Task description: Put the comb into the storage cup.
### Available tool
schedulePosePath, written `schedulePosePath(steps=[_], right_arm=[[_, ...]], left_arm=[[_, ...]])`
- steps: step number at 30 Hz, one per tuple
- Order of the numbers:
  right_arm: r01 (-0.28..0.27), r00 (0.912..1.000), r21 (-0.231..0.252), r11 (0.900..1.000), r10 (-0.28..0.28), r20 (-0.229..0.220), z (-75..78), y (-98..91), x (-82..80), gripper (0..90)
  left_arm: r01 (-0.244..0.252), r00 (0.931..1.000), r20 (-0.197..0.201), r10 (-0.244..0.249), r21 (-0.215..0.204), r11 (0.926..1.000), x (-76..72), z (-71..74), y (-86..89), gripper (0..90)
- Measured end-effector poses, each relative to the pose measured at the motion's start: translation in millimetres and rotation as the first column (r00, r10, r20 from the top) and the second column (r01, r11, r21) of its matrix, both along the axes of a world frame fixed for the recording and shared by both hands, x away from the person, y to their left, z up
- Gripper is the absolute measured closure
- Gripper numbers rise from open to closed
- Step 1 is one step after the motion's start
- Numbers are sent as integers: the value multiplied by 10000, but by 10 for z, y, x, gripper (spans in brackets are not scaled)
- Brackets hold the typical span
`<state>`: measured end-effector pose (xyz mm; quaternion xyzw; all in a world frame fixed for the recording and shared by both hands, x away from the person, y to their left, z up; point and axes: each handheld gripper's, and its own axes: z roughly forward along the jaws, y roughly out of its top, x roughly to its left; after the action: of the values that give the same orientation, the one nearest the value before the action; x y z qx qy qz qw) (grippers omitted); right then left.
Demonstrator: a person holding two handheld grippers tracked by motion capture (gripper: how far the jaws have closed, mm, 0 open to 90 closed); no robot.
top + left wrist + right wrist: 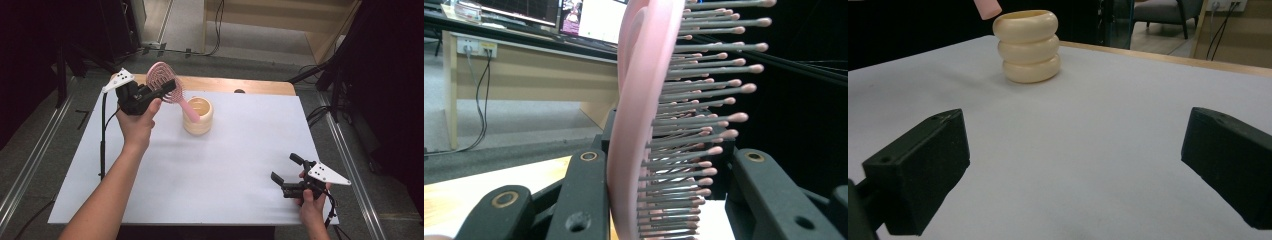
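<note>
A pink hairbrush (167, 85) is held in the air at the table's far left, my left gripper (162, 90) shut on its head. Its handle slants down to the right, with the tip over the mouth of a cream ribbed cup (198, 116). In the left gripper view the brush head (639, 120) stands edge-on between the two black jaws, bristles pointing right. My right gripper (287, 170) rests near the table's front right corner, open, with nothing between its jaws. The right gripper view looks across the table at the cup (1028, 46), with the pink handle tip (987, 7) just above it.
The white table top (225, 165) spans most of the view, with a wooden strip (240, 85) along its far edge. Dark stands and cables ring the table on the floor.
</note>
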<state>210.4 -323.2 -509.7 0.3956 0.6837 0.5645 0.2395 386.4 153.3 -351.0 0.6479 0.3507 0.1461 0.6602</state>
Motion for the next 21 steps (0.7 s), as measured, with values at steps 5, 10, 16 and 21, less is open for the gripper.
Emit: schedulePosePath(steps=[5,10,16,21], right_arm=[[-33,10000,-3,10000,33,7,-2,0,3,0],[-55,10000,29,10000,55,-9,-3,-2,3,0],[-71,10000,95,9999,71,-10,-3,-6,-2,0],[-81,10000,85,9999,81,12,-3,-3,-1,0]], left_arm=[[-144,9999,33,144,-7,9999,36,-7,-16,653],[-252,9997,10,252,-120,9996,83,-6,-27,653],[-346,9994,-3,346,-149,9993,136,-1,-60,653],[-455,9990,20,455,-40,9990,180,3,-80,653]])
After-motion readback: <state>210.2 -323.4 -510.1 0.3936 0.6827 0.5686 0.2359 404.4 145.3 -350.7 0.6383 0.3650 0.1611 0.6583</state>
